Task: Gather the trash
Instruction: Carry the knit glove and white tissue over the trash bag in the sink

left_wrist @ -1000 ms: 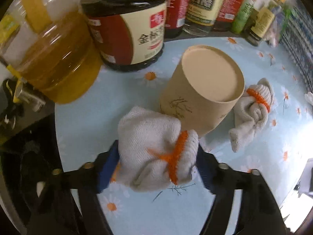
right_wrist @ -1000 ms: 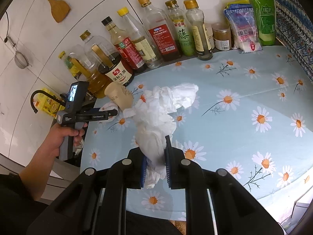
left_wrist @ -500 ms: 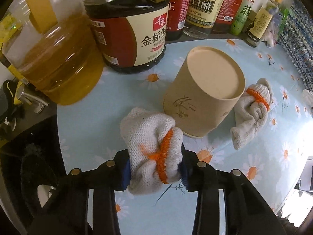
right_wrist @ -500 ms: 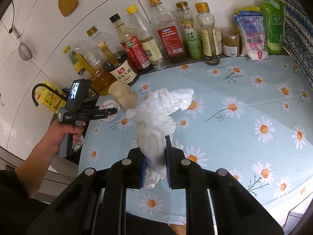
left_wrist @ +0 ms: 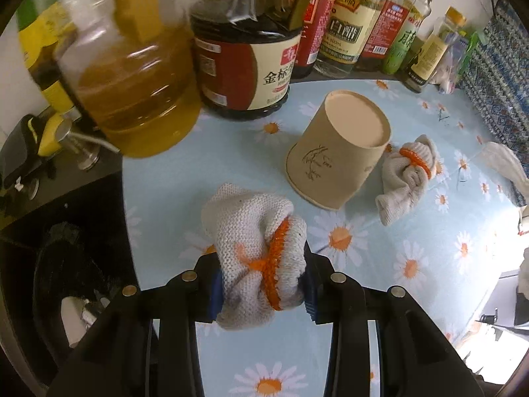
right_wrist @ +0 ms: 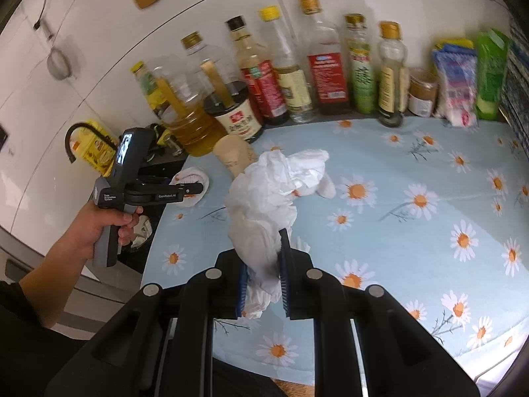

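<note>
My left gripper (left_wrist: pixel 261 281) is shut on a white knitted glove with an orange cuff (left_wrist: pixel 254 244), held just above the daisy-print tablecloth (left_wrist: pixel 413 264) near its left edge. A second balled glove (left_wrist: pixel 406 175) lies right of an upturned brown paper cup (left_wrist: pixel 340 145). My right gripper (right_wrist: pixel 264 284) is shut on a crumpled white tissue (right_wrist: pixel 267 205) and holds it above the table. The left gripper (right_wrist: pixel 185 190) with its glove (right_wrist: pixel 198 178) also shows in the right wrist view, left of the cup (right_wrist: pixel 233 154).
Oil jug (left_wrist: pixel 132 76), soy sauce jug (left_wrist: pixel 244 66) and several bottles (right_wrist: pixel 327 63) line the back wall. Packets (right_wrist: pixel 456 82) stand at the back right. A dark stove area (left_wrist: pixel 59 231) lies left of the table edge.
My left gripper closed tighter on the glove and lifted back a little from the cup. My right gripper with the tissue rose slightly and stayed shut.
</note>
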`<state>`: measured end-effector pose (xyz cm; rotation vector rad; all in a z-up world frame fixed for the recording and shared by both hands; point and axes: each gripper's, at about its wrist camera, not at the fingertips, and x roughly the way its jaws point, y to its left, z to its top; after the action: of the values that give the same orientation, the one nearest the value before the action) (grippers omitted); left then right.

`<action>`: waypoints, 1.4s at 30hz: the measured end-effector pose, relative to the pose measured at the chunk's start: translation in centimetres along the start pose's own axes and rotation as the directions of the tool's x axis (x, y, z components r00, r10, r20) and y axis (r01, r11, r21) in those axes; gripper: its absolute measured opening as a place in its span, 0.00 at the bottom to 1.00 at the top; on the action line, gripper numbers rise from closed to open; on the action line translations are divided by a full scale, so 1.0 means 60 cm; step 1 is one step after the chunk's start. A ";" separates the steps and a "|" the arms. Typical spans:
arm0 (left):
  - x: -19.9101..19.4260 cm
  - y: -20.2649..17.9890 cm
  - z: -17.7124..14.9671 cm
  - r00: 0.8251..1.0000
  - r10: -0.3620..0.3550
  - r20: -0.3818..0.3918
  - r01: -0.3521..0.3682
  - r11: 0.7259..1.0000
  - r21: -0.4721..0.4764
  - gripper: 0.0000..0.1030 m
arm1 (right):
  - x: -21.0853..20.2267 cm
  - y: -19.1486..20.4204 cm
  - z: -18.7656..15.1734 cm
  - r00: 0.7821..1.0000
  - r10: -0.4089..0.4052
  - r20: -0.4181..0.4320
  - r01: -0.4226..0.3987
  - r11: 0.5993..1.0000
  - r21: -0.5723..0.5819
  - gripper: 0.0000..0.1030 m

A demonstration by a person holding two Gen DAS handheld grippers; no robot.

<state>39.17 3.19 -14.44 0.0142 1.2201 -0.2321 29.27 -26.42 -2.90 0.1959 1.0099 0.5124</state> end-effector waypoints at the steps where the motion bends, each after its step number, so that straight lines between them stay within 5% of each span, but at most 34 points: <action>1: -0.008 0.006 -0.006 1.000 -0.004 0.002 0.004 1.000 -0.007 0.34 | 0.004 0.008 0.002 1.000 -0.001 -0.002 0.001 1.000 -0.011 0.17; 16: -0.103 0.077 -0.078 0.998 -0.011 0.060 0.016 0.996 -0.090 0.34 | 0.078 0.180 0.040 0.987 0.150 -0.064 -0.160 0.966 -0.202 0.17; 26: -0.161 0.183 -0.140 0.995 0.029 0.099 -0.008 0.980 -0.198 0.34 | 0.170 0.300 0.053 0.968 0.207 -0.142 -0.241 0.925 -0.293 0.18; 42: -0.192 0.384 -0.231 0.995 0.078 0.059 -0.055 0.948 -0.313 0.34 | 0.338 0.480 0.053 0.928 0.264 -0.264 -0.340 0.888 -0.310 0.18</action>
<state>26.84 29.48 -11.11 -0.2248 1.1721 0.0208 31.44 8.78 -5.45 -0.0245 1.0849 1.0103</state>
